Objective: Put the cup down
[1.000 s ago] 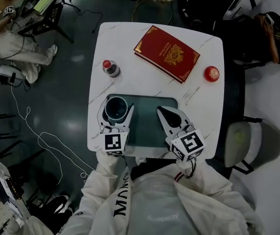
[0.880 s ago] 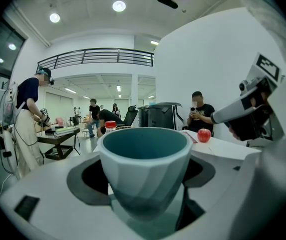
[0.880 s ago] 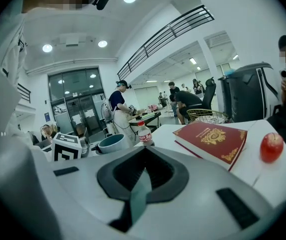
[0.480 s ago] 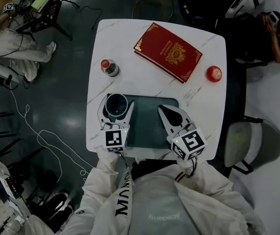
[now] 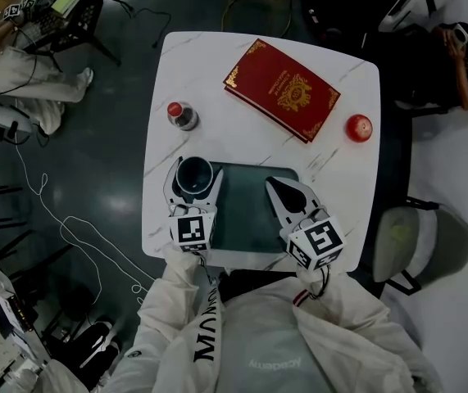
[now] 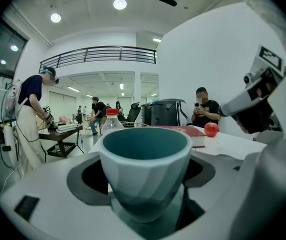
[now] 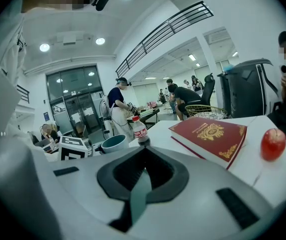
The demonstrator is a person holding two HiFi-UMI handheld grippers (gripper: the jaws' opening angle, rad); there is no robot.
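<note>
The left gripper (image 5: 194, 173) grasps the teal cup (image 6: 145, 169) at the mat's (image 5: 246, 211) far-left corner. The right gripper (image 5: 271, 183) is clenched on nothing over the mat's right side. Farther off lie a bottle (image 5: 182, 115), a gold-stamped red book (image 5: 281, 88) and an apple (image 5: 359, 127). The book's lettering and the bottle's red label are unreadable.

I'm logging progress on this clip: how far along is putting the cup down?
Done: the cup is upright at the green mat's left end. In hand: the left gripper has its jaws closed on the cup's sides; whether the base touches the mat is unclear. Left: open the jaws and back away. The right gripper is shut and empty over the mat.
</note>
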